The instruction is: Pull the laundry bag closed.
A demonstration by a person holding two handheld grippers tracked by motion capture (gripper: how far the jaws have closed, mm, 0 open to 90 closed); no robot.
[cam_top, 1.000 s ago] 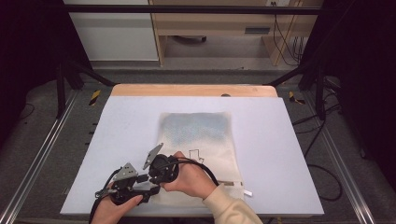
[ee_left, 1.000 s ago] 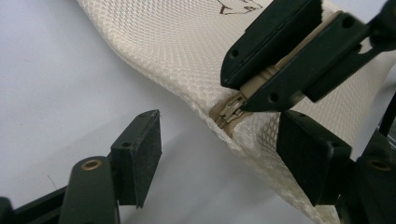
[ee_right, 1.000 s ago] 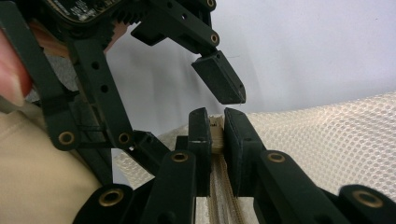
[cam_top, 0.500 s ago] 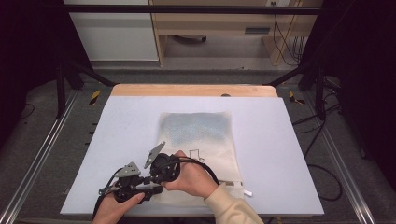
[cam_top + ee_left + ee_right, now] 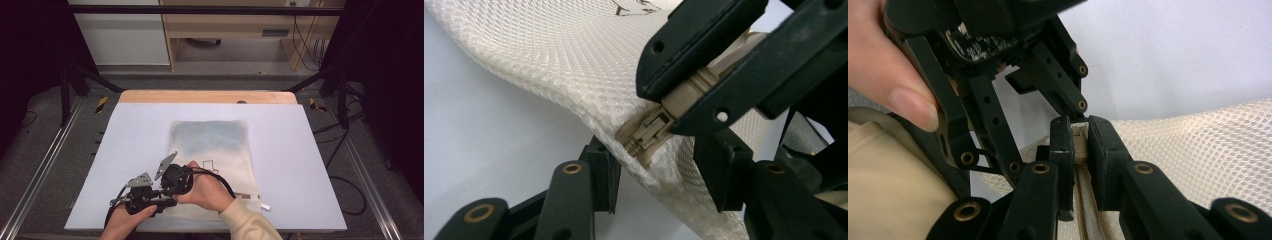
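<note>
A cream mesh zip bag point(image 5: 215, 140) lies flat on the white table, its zipper edge at the near end. My right gripper point(image 5: 1079, 137) is shut on the beige zipper end point(image 5: 1080, 145) at the bag's near left corner. In the left gripper view it point(image 5: 664, 107) comes in from the upper right, clamping the zipper slider point(image 5: 646, 132). My left gripper point(image 5: 659, 172) has just been closing. The bag's corner sits between its pads point(image 5: 601, 170), which still stand apart. Both grippers meet by the table's front edge, left point(image 5: 162, 202) and right point(image 5: 170, 192).
A person's hands hold both grippers at the front edge of the table point(image 5: 310, 165). A wooden strip point(image 5: 210, 96) runs along the far edge. A small white tag point(image 5: 265, 206) lies by the bag's near right corner. Black frame rails flank the table.
The left gripper has edged slightly right toward the right gripper at the bag's corner. The right hand and the bag have stayed put.
</note>
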